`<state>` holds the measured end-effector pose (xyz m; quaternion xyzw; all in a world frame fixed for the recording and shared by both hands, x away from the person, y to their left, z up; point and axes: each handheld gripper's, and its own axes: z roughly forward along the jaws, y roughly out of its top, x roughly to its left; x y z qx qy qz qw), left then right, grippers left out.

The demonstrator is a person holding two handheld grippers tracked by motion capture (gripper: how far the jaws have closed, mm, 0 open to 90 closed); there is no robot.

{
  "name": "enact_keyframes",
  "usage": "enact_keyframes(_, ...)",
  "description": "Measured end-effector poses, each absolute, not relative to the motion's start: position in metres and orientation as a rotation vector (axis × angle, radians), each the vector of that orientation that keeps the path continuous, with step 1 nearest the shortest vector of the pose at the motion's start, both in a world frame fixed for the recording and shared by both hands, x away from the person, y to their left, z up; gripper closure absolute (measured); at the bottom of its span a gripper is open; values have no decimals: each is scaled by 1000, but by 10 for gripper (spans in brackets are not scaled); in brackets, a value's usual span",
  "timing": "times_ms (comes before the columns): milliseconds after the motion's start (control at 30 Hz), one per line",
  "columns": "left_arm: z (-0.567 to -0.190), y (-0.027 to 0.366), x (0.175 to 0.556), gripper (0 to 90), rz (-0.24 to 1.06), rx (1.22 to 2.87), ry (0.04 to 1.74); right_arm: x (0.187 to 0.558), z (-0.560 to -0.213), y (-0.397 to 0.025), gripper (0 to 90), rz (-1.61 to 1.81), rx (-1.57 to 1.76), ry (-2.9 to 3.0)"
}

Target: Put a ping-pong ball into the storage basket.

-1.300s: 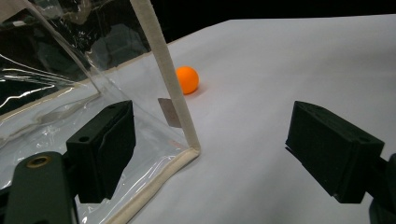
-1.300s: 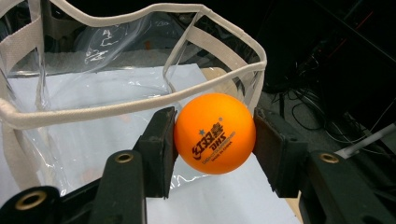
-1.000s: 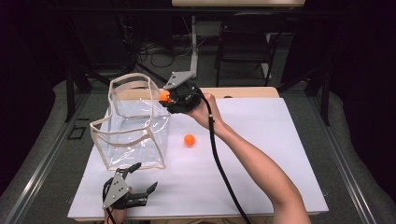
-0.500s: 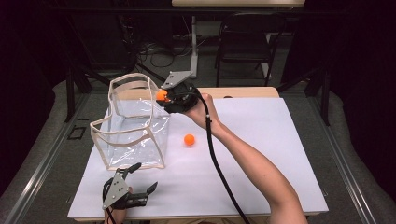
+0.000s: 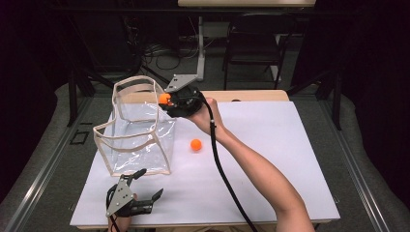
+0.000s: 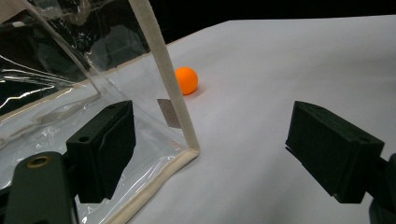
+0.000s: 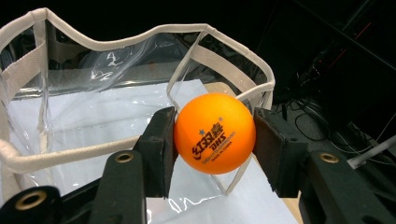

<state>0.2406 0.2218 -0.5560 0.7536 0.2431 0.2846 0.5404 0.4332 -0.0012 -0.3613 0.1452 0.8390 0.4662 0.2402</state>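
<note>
My right gripper point(image 5: 167, 100) point(image 7: 214, 135) is shut on an orange ball point(image 7: 215, 133) point(image 5: 165, 98) and holds it above the right rim of a clear plastic bag point(image 5: 135, 128) point(image 7: 93, 93) with beige trim. A second orange ball point(image 5: 196, 144) point(image 6: 186, 80) lies on the white table just right of the bag. My left gripper point(image 5: 145, 186) point(image 6: 224, 149) rests open near the table's front edge. Its jaws stand wide apart, one on each side of the bag's near corner point(image 6: 189, 149), with nothing between them.
The white table point(image 5: 290, 154) reaches far to the right of the bag. A black cable point(image 5: 227, 179) trails from the right gripper along the person's forearm. A chair point(image 5: 251, 53) and a table leg stand behind the far edge.
The right gripper with its ball has moved a little left, toward the bag's opening. The left gripper and the loose ball have stayed where they were.
</note>
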Motion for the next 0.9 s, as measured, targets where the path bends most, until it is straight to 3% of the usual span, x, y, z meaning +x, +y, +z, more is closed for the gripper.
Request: enact_keyframes(900,-556,223,240,156,675,1790,579,434,-355,16,507,1261,356,2294)
